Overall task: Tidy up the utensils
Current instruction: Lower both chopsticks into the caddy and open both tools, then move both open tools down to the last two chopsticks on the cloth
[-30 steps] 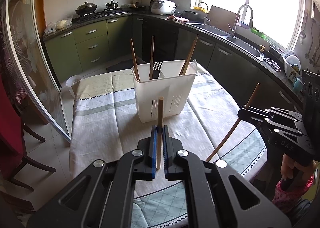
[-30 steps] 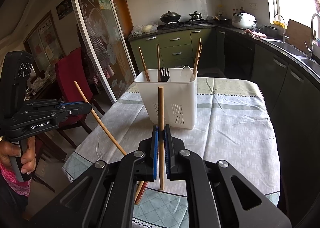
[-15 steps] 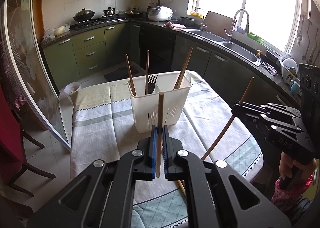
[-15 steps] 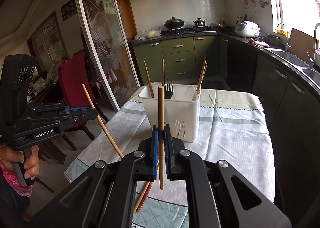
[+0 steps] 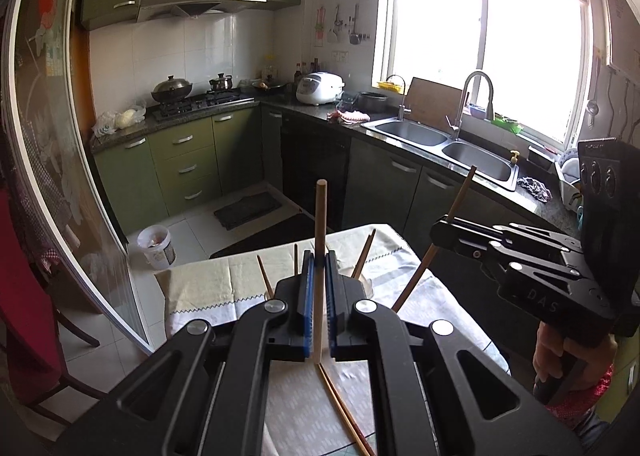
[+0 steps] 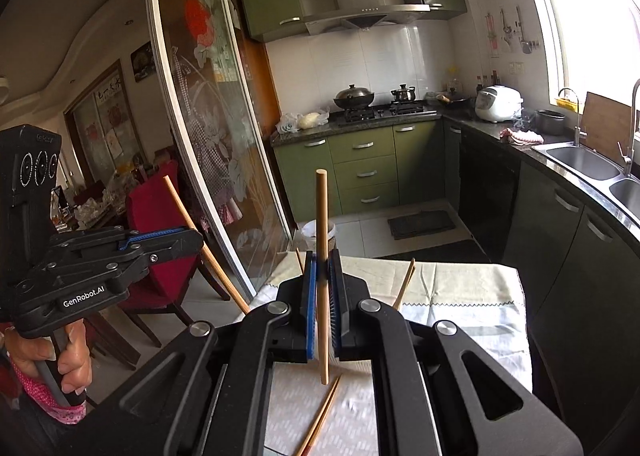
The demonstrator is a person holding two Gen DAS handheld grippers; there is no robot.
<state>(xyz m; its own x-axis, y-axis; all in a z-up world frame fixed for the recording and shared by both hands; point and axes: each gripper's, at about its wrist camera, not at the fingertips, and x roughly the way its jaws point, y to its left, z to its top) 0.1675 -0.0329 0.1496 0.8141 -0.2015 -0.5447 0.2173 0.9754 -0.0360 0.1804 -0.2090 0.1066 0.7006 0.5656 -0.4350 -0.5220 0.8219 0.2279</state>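
1 chopstick (image 5: 320,256) is pinched upright in the left gripper (image 5: 319,292), another chopstick (image 6: 322,256) in the right gripper (image 6: 321,296), both raised over the table (image 6: 472,296). Holder mostly hidden below; compartments could be missed or sticks slipped on lowering.

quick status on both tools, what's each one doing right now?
Left tool: closed on a light wooden chopstick, held upright.
Right tool: closed on another light wooden chopstick, also upright.
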